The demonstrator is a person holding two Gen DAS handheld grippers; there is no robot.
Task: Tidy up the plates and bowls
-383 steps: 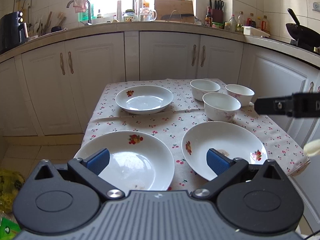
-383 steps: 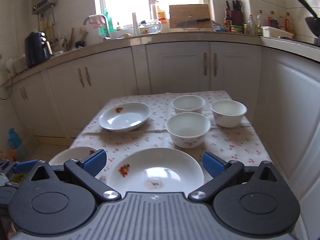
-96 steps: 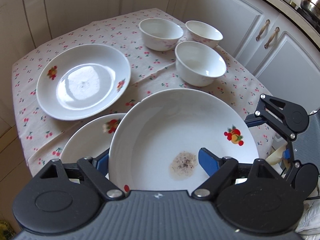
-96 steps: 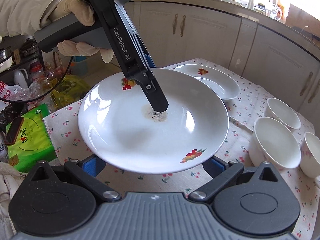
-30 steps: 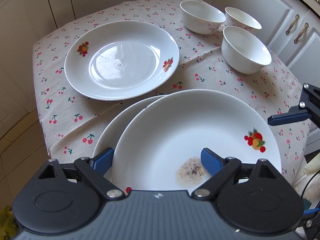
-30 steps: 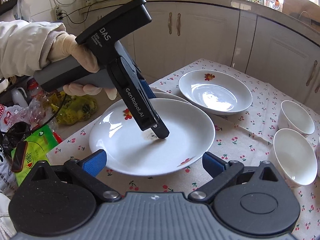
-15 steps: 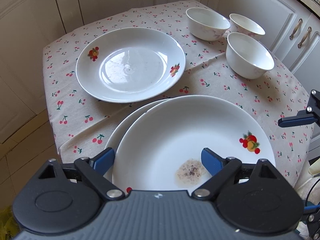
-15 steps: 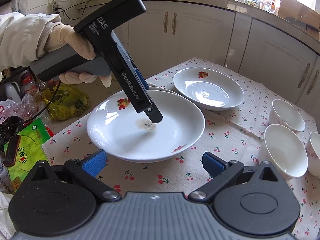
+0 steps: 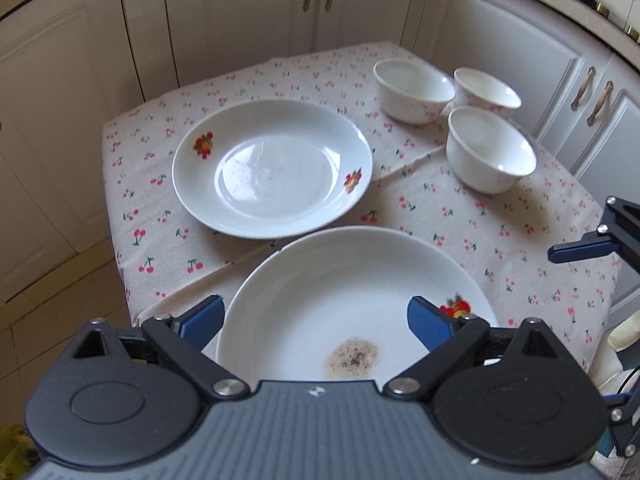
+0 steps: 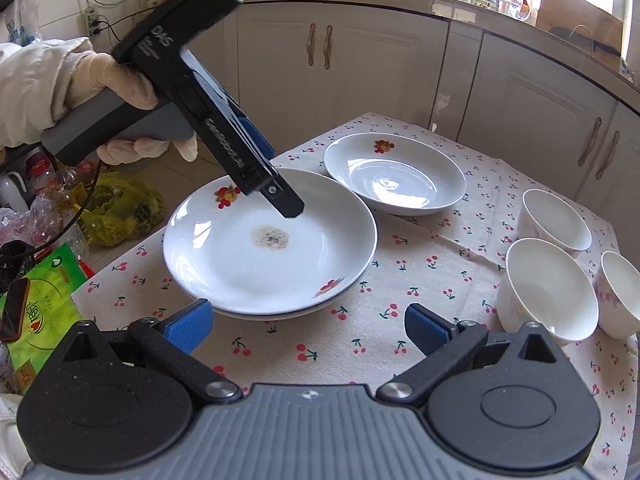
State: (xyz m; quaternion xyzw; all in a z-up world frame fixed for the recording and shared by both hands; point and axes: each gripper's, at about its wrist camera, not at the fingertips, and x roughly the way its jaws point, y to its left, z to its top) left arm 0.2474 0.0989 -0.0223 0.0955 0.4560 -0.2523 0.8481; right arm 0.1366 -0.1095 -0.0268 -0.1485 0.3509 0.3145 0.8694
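We have just set the soiled plate (image 10: 256, 256) on the near plate, so our left gripper (image 9: 316, 322) is opening off it (right gripper (image 10: 306, 326) empty, spread); far plate (image 9: 272, 168) stacks next

I see a soiled white plate (image 10: 272, 256) stacked on another plate (image 10: 280, 315) at the table's near-left corner, a clean fruit-printed plate (image 10: 394, 178) behind, and three white bowls (image 10: 548, 284) clustered by the right edge.

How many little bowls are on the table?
3. All are clustered at the table's right side in the right wrist view: the far bowl, the near bowl, and the edge bowl. None seems hidden.
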